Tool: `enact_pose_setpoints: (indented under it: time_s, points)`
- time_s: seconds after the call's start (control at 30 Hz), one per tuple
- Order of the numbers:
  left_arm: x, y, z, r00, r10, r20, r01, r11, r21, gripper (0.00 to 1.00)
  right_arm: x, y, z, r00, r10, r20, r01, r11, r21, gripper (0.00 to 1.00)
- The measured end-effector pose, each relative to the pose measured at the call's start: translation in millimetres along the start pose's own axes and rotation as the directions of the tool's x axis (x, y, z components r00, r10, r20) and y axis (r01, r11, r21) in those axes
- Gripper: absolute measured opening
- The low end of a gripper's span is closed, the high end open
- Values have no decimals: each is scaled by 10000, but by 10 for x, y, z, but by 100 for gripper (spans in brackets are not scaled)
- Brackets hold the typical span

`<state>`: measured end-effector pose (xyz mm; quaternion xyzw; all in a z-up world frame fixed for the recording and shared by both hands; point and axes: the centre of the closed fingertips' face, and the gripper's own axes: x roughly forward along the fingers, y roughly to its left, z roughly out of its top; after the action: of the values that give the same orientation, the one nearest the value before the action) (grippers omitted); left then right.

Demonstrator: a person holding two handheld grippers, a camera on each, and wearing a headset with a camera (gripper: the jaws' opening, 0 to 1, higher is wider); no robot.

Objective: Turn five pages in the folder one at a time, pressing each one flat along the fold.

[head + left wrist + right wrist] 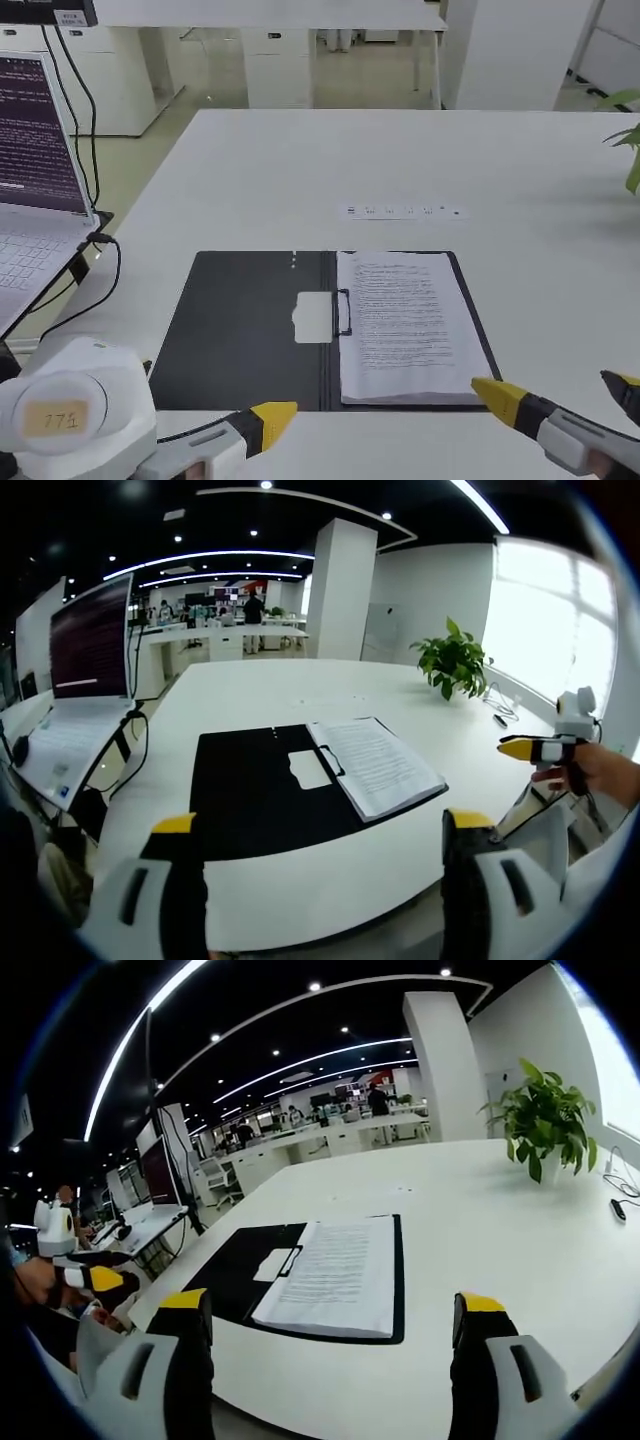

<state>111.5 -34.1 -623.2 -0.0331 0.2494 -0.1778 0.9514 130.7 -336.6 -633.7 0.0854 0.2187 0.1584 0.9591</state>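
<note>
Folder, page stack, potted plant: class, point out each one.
folder (240,330), head view, bare black left cover.
page stack (405,320), head view, middle of top sheet.
potted plant (540,1120), right gripper view, leaves.

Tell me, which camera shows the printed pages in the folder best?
The head view: it looks down on the pages almost squarely, lines of print visible. The right gripper view shows them low and slanted, stack edge showing; the left gripper view shows them smaller and oblique.
</note>
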Motion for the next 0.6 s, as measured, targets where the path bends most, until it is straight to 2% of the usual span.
enact_pose_setpoints:
  time_s: [0.6]
  points:
    - [-55, -4, -17, 10000, 51, -5, -51, 10000, -7, 99, 23, 69, 6, 9998, 200, -9, -200, 9997, -101, 100]
